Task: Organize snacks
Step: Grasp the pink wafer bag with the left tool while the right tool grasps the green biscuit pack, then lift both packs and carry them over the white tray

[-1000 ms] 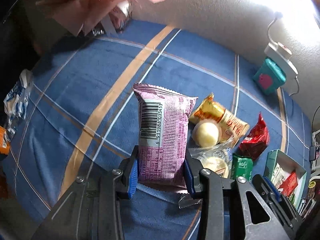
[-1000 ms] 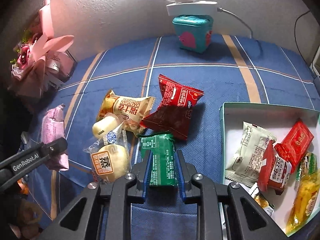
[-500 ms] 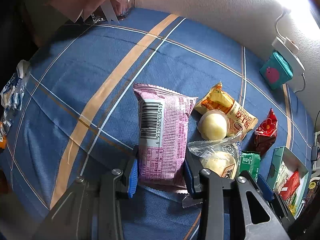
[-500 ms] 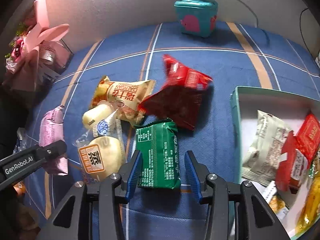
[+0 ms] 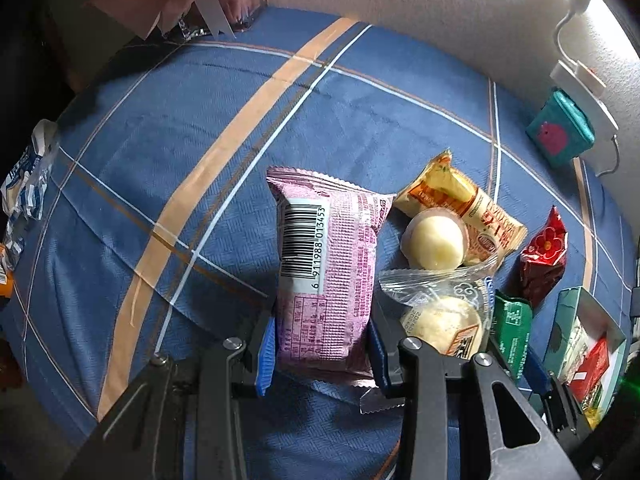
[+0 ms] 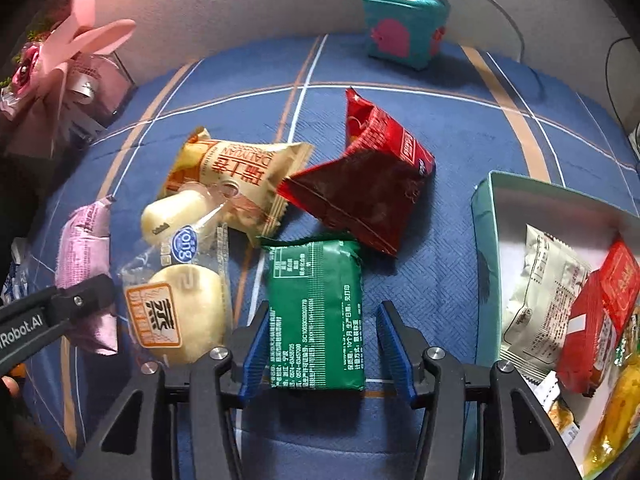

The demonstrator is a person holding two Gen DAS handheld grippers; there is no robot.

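Note:
My left gripper is shut on the lower end of a pink snack packet, barcode side up, just over the blue checked cloth. My right gripper points steeply down over a green packet that lies on the cloth. Its jaws are opening: the packet sits between the blue pads, with a clear gap at the right pad. A white box with a teal rim at the right holds several wrapped snacks.
Left of the green packet lie a clear-wrapped bun, a pale round cake and a yellow packet. A red packet lies behind it. A teal tin and a pink bouquet stand by the wall.
The right jaws have spread off the green packet, which now rests on the cloth, and the gripper has sunk closer to it. The left gripper still grips the pink packet.

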